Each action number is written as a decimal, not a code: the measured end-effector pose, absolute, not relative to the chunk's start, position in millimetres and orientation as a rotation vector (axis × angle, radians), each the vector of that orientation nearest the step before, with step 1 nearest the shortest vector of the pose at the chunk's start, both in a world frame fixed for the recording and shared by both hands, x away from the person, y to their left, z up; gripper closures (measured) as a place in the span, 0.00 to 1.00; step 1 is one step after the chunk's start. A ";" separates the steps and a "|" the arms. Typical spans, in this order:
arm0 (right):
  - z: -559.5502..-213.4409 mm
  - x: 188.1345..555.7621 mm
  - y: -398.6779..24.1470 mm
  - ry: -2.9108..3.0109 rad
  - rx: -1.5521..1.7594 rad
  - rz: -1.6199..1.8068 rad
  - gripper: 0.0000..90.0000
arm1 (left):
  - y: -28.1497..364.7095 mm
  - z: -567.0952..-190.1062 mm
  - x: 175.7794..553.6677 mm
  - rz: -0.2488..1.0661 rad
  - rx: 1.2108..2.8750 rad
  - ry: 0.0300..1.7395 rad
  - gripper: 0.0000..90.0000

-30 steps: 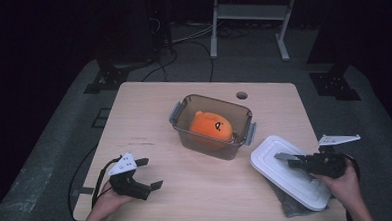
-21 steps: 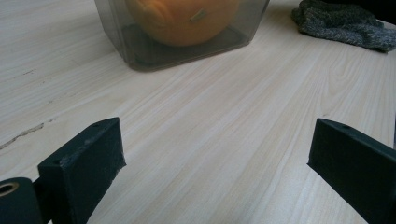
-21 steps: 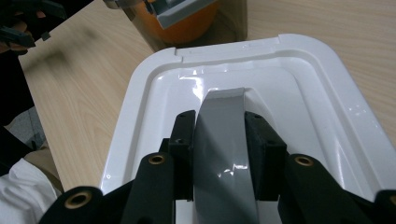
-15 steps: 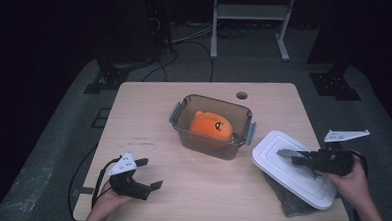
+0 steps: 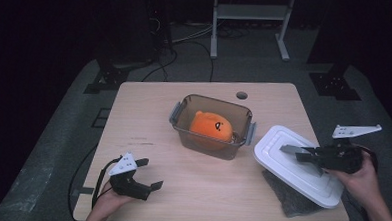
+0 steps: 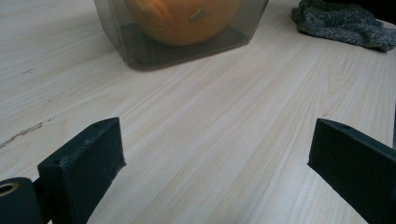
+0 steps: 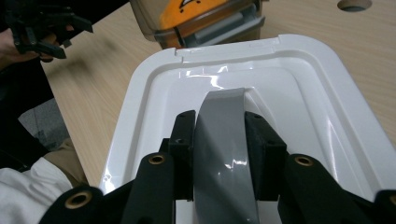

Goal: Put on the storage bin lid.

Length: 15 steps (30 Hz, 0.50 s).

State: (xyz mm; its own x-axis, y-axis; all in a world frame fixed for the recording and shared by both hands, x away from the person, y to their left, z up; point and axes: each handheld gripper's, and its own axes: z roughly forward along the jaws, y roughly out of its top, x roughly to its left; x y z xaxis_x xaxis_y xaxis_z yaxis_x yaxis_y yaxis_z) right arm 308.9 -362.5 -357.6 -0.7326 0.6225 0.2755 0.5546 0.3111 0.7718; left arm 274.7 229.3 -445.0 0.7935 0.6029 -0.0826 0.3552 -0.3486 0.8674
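The right gripper (image 5: 302, 154), near the table's (image 5: 149, 113) right edge, has its 2 jaws clamped on the grey handle (image 7: 223, 135) of the white lid (image 5: 282, 159), which is raised and tilted above a grey cloth (image 5: 287, 200) by the front-right corner. The left gripper (image 5: 148, 174) rests by the front-left corner with its jaws spread wide and empty. The step looks like carrying the lid to the open container (image 5: 211, 125) mid-table, which holds 1 orange plush toy (image 5: 211, 127); next, it likely must be levelled and lined up over the rim.

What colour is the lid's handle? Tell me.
Grey, on the white lid; the handle shows best in the right gripper view.
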 end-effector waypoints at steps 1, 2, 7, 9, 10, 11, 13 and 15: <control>-355.6 308.5 -362.3 2.480 1.116 1.420 0.73 | 229.3 -445.1 274.9 0.308 1.974 0.718 0.03; -352.8 308.0 -362.2 2.480 1.111 1.425 0.73 | 229.2 -445.2 275.0 0.309 1.975 0.717 0.03; -340.7 307.5 -359.6 2.481 1.083 1.441 0.73 | 229.3 -445.1 274.8 0.309 1.974 0.717 0.03; -336.3 308.0 -357.9 2.483 1.074 1.446 0.73 | 229.1 -445.2 274.7 0.309 1.974 0.716 0.03; -334.1 308.4 -357.0 2.486 1.065 1.443 0.73 | 229.0 -445.4 274.8 0.309 1.973 0.716 0.03; -332.1 308.9 -355.8 2.487 1.059 1.443 0.73 | 229.0 -445.4 274.8 0.309 1.974 0.716 0.03; -328.7 310.2 -353.3 2.495 1.045 1.447 0.73 | 229.3 -445.3 274.8 0.309 1.973 0.716 0.03; -325.5 311.8 -350.5 2.502 1.035 1.450 0.73 | 229.5 -445.1 274.7 0.310 1.970 0.718 0.03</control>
